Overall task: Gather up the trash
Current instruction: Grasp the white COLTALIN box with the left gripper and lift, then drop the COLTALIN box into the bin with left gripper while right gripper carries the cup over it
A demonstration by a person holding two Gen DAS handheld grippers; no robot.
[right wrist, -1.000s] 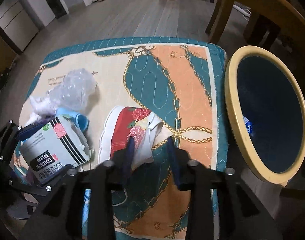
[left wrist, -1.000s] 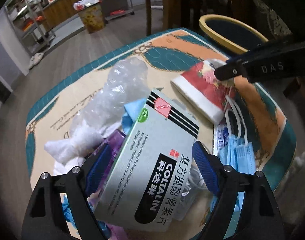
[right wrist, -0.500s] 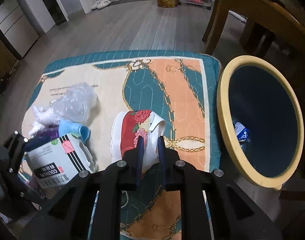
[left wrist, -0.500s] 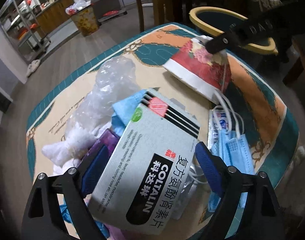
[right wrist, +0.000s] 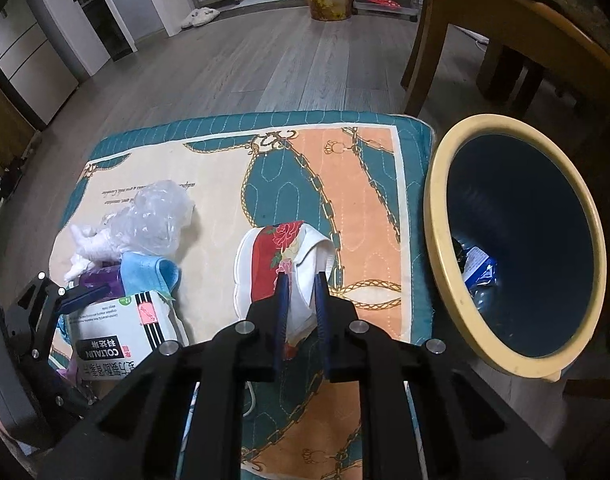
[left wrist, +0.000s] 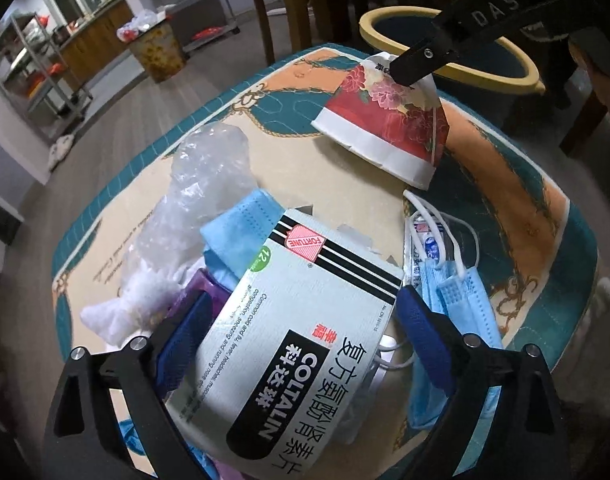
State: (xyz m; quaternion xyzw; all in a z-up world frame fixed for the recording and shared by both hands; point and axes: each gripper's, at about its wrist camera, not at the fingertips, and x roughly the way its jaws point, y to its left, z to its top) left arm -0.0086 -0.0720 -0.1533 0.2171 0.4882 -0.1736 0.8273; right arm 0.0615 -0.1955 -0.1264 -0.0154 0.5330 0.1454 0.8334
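The crushed paper cup (right wrist: 283, 264) is lying on the patterned mat (right wrist: 377, 200) beside the yellow-rimmed bin (right wrist: 437, 216), its rim pinched by the right gripper (right wrist: 301, 280), whose jaws have just been closing. It wants lifting gently. The left gripper (left wrist: 305, 332) is spreading around the medicine box (left wrist: 289, 344), gripping nothing.

A quilted mat (right wrist: 209, 184) is covering the surface. Lying on it: a plastic bag (right wrist: 153, 216) at nine o'clock, a medicine box (left wrist: 301, 344) at seven, masks (left wrist: 461, 292) nearby, a paper cup (right wrist: 281, 264) at centre.
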